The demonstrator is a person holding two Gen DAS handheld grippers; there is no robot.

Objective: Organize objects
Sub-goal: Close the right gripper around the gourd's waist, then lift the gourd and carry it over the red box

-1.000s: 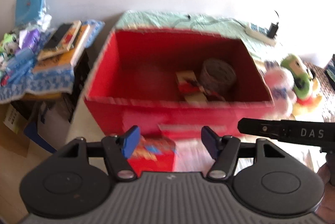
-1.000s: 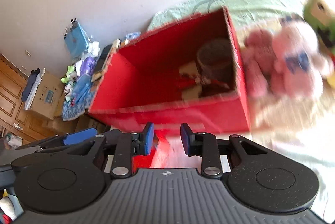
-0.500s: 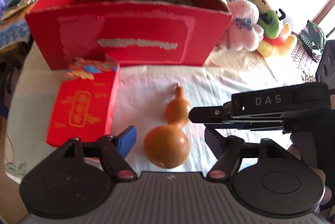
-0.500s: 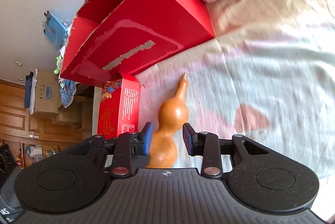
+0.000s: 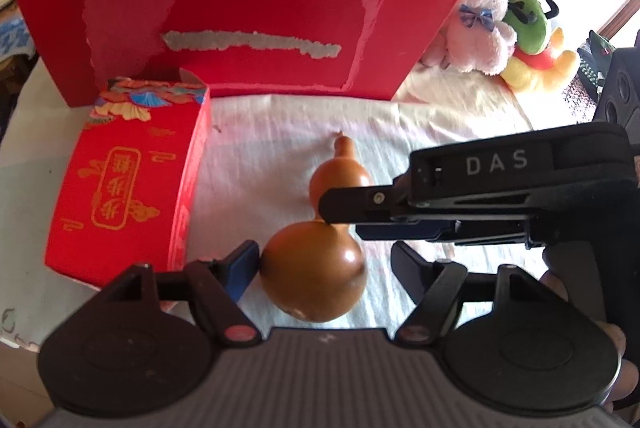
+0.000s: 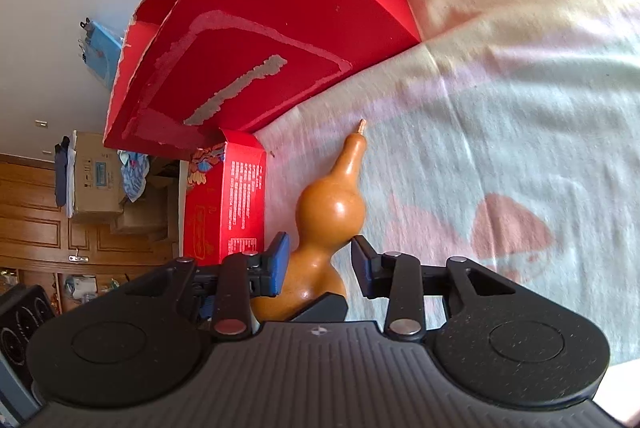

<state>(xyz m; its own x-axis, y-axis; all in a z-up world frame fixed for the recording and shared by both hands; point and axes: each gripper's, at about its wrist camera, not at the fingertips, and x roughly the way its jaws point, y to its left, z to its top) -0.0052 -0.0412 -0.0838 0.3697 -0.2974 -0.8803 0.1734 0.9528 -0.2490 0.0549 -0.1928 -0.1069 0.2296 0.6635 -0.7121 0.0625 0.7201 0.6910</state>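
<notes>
A tan gourd lies on the pale blanket, its stem pointing at the big red box. My left gripper is open, its blue pads either side of the gourd's fat lower bulb; the left pad looks close to touching it. My right gripper, rolled on its side, comes in from the right and is open, its fingers straddling the gourd's narrow waist with little slack. In the left wrist view it shows as the black body marked DAS.
A small red gift box lies left of the gourd, against the big box. A pink plush and a green and yellow plush sit right of the big box. A black speaker stands at the far right. A hand holds the right gripper.
Both grippers dropped from above the big red box down to the gourd. In the last half second they closed in, the right fingers sliding around its waist.
</notes>
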